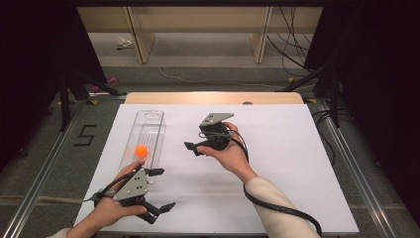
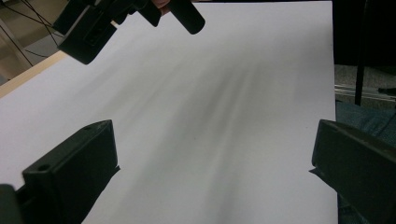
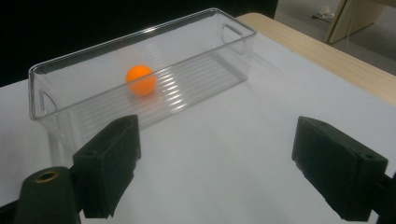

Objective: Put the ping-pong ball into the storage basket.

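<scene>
Clear plastic bin (image 1: 146,133), long and narrow, lying on the white sheet (image 1: 277,148) at the left part of the table, with its long side running away from the person. Inside, one orange ball (image 1: 141,151), resting on the ribbed floor toward the near end of the bin. In the right gripper view, same bin (image 3: 140,74) seen from the side, cut-out handle at each short end, ball (image 3: 141,80) sitting closer to the left end. No label or brand readable on the bin, none on the ball.

On the floor left of the table, a black "5" (image 1: 85,135) marked on the grey surface.

Near the front left corner of the sheet, left gripper (image 1: 161,190) held in the left hand (image 1: 111,208), grey three-cornered plate on top, pointing to the right, jaws spread wide apart with nothing between them. Just beside the near end of the bin, touching or not cannot tell. In the left gripper view, only bare white sheet (image 2: 224,116) between the two black jaws.

Around the middle of the sheet, right gripper (image 1: 193,148) held in the right hand (image 1: 230,153), pointing left toward the bin but clearly apart from it. Jaws opened wide in the right gripper view, holding nothing, aimed at the bin wall.

Behind the sheet, light wooden table edge (image 1: 213,97).
</scene>
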A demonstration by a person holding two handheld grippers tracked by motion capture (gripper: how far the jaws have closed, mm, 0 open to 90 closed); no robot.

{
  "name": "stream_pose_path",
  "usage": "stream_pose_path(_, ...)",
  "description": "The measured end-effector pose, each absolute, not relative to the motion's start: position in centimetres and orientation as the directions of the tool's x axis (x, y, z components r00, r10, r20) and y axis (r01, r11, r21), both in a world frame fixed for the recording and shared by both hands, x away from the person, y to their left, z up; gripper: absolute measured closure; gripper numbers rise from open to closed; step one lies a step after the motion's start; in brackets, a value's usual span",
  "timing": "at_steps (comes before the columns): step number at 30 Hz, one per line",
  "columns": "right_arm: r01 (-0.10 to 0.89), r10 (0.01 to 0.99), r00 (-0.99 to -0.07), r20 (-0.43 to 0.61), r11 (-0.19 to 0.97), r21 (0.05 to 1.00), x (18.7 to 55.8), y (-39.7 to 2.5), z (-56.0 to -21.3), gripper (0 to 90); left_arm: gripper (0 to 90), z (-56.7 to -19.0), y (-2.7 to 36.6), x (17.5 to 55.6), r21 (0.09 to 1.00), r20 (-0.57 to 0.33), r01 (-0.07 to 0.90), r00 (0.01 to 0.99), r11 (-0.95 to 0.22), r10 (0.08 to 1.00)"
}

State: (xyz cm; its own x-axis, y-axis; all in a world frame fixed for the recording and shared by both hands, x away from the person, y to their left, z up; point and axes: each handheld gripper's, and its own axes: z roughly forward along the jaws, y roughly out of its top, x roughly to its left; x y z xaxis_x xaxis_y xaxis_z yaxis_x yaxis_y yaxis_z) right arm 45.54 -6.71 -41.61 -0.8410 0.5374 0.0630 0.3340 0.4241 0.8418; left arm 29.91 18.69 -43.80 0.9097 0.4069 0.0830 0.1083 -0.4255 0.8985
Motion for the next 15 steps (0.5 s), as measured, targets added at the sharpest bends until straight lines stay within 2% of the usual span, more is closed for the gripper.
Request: stream_pose_path(15, 0.347, 0.579, -0.813, 0.060, 0.399, 0.849, 44.4, -10.5, -41.4, 16.5, 0.0, -43.8, 18.8, 29.9, 0.898, 0.082, 0.112, 0.908, -0.425, 0.411)
